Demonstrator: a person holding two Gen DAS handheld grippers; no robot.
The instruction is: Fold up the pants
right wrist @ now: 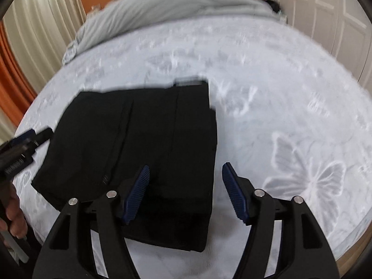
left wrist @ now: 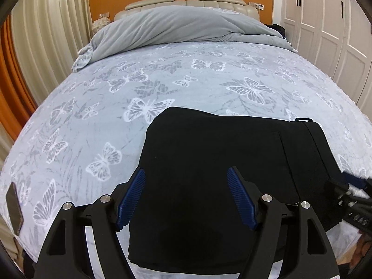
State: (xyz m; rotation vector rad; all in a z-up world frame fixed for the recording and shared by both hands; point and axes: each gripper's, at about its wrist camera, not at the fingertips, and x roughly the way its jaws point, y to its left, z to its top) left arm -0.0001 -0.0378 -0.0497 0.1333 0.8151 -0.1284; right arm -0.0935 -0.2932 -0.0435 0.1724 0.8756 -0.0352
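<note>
The folded black pants [left wrist: 220, 174] are lying directly ahead of the wide-open left gripper [left wrist: 186, 197], long axis running left-right, while the right gripper [right wrist: 184, 193], also spread wide and empty, is straddling their right edge.

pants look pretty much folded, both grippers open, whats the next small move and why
Probably lift both clear. The black pants already lie as a compact folded rectangle on the butterfly sheet, and the left hand-held gripper and right hand-held gripper are open, holding nothing. If anything, perhaps press the right edge flat first.
</note>
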